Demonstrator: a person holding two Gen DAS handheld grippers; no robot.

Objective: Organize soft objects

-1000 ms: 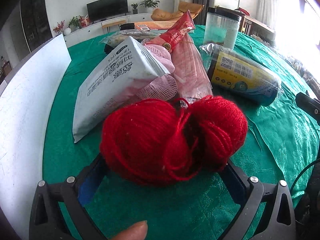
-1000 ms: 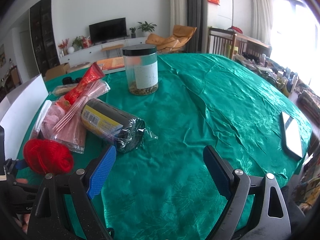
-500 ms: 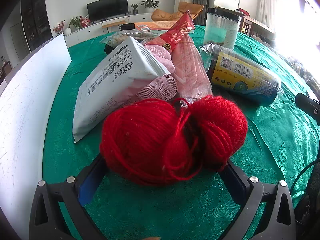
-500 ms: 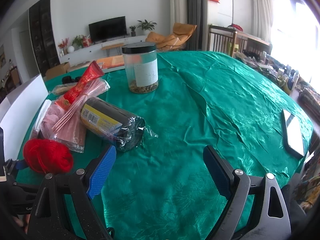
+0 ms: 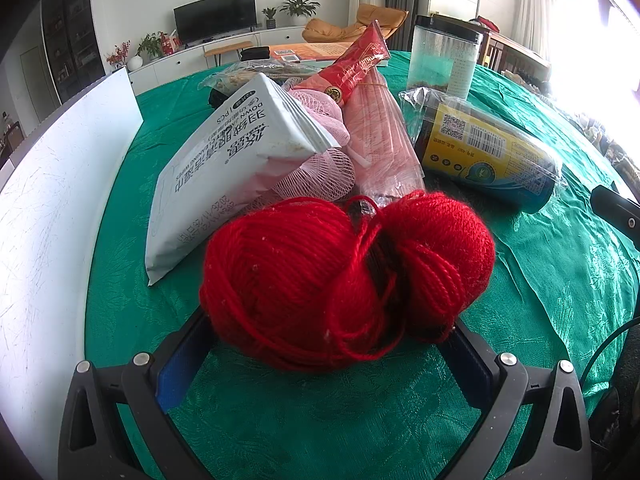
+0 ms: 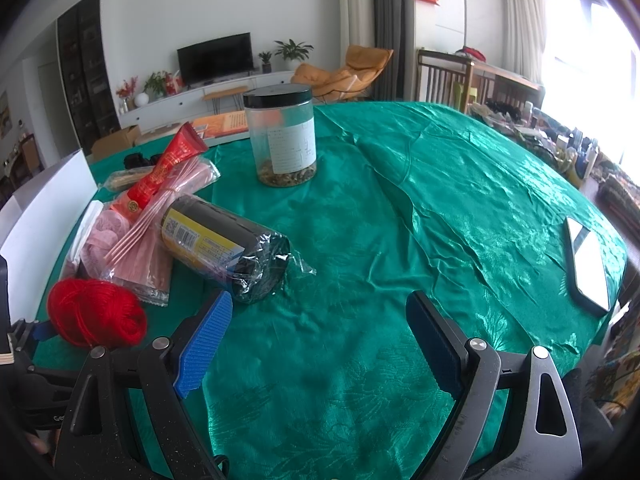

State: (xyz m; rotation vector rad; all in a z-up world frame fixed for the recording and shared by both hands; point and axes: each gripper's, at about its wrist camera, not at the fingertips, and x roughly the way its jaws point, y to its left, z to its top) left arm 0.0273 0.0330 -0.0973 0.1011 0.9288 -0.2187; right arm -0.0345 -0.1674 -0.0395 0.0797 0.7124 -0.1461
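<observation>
A red yarn skein [image 5: 344, 276] lies on the green tablecloth [image 5: 560, 280] between the fingers of my left gripper [image 5: 328, 336]; the jaws stand wide at its two sides, and I cannot tell whether the pads press it. It also shows in the right wrist view [image 6: 96, 312]. Behind it lie a white wipes pack [image 5: 240, 160], a pink mesh sponge [image 5: 320, 176] and a pink straw packet [image 5: 380, 136]. My right gripper [image 6: 318, 340] is open and empty above bare cloth.
A wrapped black and yellow roll [image 6: 224, 244] lies beside the pile. A clear jar with a black lid [image 6: 280, 136] stands behind it. A white board [image 5: 52, 200] stands at the left. A phone [image 6: 588, 268] lies near the right edge.
</observation>
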